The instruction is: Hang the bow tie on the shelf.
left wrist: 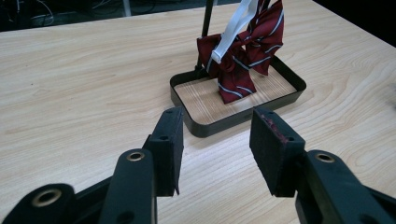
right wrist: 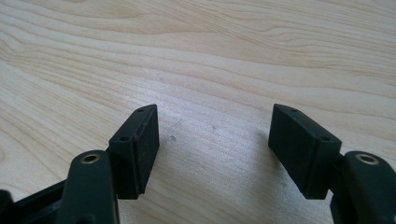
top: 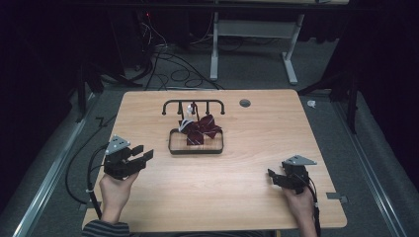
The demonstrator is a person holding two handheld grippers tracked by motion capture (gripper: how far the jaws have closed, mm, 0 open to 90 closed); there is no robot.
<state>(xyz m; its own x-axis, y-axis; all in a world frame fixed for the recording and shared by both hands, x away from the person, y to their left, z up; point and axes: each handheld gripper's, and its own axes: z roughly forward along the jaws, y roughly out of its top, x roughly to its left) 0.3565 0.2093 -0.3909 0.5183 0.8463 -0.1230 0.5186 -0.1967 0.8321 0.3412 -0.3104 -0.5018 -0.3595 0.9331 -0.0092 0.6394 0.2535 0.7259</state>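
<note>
A dark red bow tie with thin pale stripes [top: 201, 130] [left wrist: 243, 51] hangs by its white strap [left wrist: 232, 29] from a black hook rack [top: 193, 104], its lower part resting in the rack's black-rimmed wooden tray [top: 173, 143] [left wrist: 196, 127]. My left gripper [top: 142, 153] [left wrist: 217, 135] is held left of the tray, pointing at it, open with nothing between its jaws. Near the table's front right, my right gripper [top: 271, 176] [right wrist: 212, 133] is also open and has bare wood below it.
The wooden table [top: 247, 148] has a round grey grommet [top: 244, 103] behind the rack. Cables [top: 168, 69] and a white desk frame [top: 257, 44] lie on the floor beyond the far edge. Metal rails run along both sides.
</note>
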